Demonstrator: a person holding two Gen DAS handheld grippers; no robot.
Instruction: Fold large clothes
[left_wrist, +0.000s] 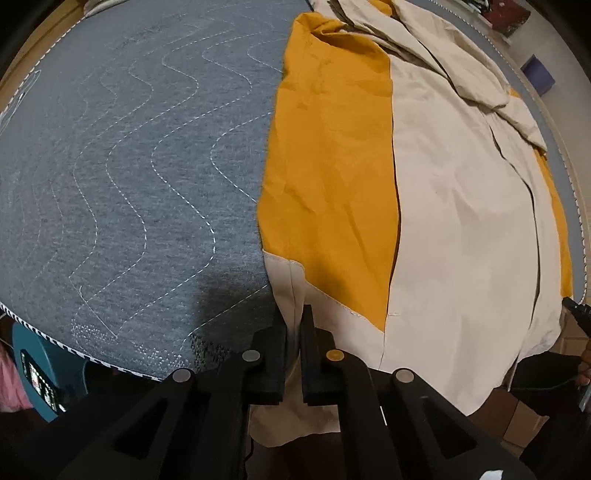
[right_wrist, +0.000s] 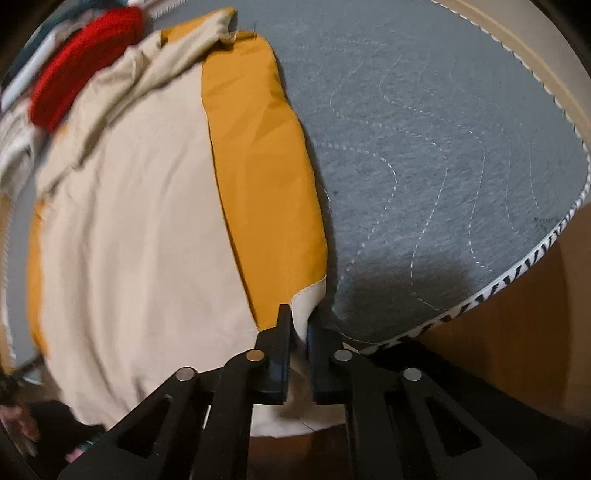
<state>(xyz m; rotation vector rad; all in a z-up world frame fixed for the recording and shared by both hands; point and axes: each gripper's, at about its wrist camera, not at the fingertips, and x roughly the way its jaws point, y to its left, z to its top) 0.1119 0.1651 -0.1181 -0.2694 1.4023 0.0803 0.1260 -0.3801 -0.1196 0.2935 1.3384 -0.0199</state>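
Observation:
A large beige and mustard-yellow garment (left_wrist: 443, 206) lies spread over a grey quilted mattress (left_wrist: 129, 166), its near hem hanging over the front edge. My left gripper (left_wrist: 293, 321) points down and is shut on the beige hem at the garment's left near corner. In the right wrist view the same garment (right_wrist: 140, 221) fills the left half. My right gripper (right_wrist: 298, 325) is shut on the beige hem at the right near corner, where the yellow panel (right_wrist: 266, 206) ends. Cloth shows between both pairs of fingers.
Bare grey mattress (right_wrist: 443, 166) with a striped piping edge lies beside the garment on either side. A red cloth (right_wrist: 85, 59) sits bunched at the far end. A teal object (left_wrist: 40, 365) stands below the bed's left front. Wooden floor (right_wrist: 517, 350) shows at right.

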